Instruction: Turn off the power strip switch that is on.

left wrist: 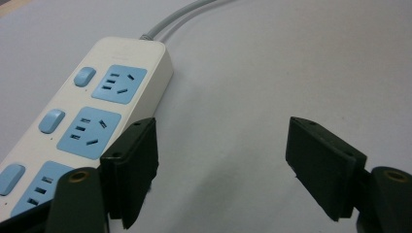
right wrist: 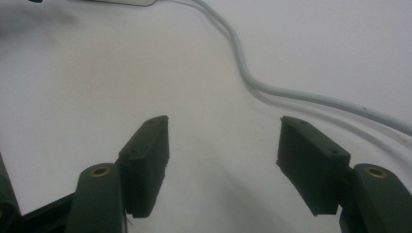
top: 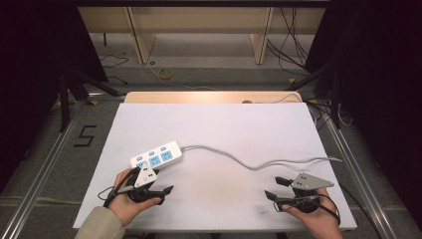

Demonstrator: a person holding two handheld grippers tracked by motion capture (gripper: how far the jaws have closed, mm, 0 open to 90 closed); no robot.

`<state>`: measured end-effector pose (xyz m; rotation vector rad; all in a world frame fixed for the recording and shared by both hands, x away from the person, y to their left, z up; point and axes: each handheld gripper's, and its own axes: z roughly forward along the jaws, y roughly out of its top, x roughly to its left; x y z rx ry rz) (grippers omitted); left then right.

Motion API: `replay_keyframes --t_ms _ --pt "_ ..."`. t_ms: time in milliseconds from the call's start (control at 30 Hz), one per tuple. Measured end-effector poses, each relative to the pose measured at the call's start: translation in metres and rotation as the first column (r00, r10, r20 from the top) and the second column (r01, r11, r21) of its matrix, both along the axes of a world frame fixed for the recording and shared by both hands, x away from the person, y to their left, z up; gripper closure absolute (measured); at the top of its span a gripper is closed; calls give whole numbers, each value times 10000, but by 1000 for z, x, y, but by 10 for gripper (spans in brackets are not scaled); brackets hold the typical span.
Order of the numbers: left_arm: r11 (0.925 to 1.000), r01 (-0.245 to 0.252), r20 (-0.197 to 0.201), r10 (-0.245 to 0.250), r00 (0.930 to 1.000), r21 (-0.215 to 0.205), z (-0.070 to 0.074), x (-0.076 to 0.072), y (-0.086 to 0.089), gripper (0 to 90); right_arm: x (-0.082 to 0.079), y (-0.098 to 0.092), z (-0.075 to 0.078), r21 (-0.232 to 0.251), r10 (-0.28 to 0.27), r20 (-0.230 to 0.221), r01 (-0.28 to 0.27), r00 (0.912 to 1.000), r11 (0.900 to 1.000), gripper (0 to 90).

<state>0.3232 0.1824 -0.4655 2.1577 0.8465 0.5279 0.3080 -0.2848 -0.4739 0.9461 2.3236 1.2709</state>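
Nearest the camera in the high view, two hands come in at the near edge of the desk (top: 219,129), each with a hand-held gripper. The left hand (top: 130,204) has a beige sleeve (top: 99,224) at its wrist. Its left hand-held gripper (top: 160,184) lies low over the near left part of the white desk top, pointing right, a grey plate (top: 145,175) on top of it. In the left gripper view its jaws stand wide apart with only bare desk between them; nothing is gripped.

The power strip (top: 157,157) lies flat on the desk just beyond and to the left of that gripper, running slantwise from near left to far right. It is white with three blue socket panels and a blue switch beside each. In the left gripper view the strip (left wrist: 92,116) sits just beside the left jaw, outside the gap; whether the jaw touches it I cannot tell.

A grey cord (top: 249,162) leaves the strip's far right end and snakes across the middle of the desk to its right side.

The right hand (top: 313,216) rests at the near right of the desk. Its right hand-held gripper (top: 276,188) points left, also open and empty, with bare desk between the jaws. In the right gripper view the cord (right wrist: 291,92) curves past beyond the jaws, well clear of them.

On the floor left of the desk a black figure 5 (top: 84,135) is marked.
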Motion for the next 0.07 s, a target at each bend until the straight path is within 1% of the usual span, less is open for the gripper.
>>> replay_keyframes --t_ms 67 --pt "10000 -10 68 9 10000 42 -1 0 -1 273 0 0 0 3 -6 10 6 10000 10000 368"
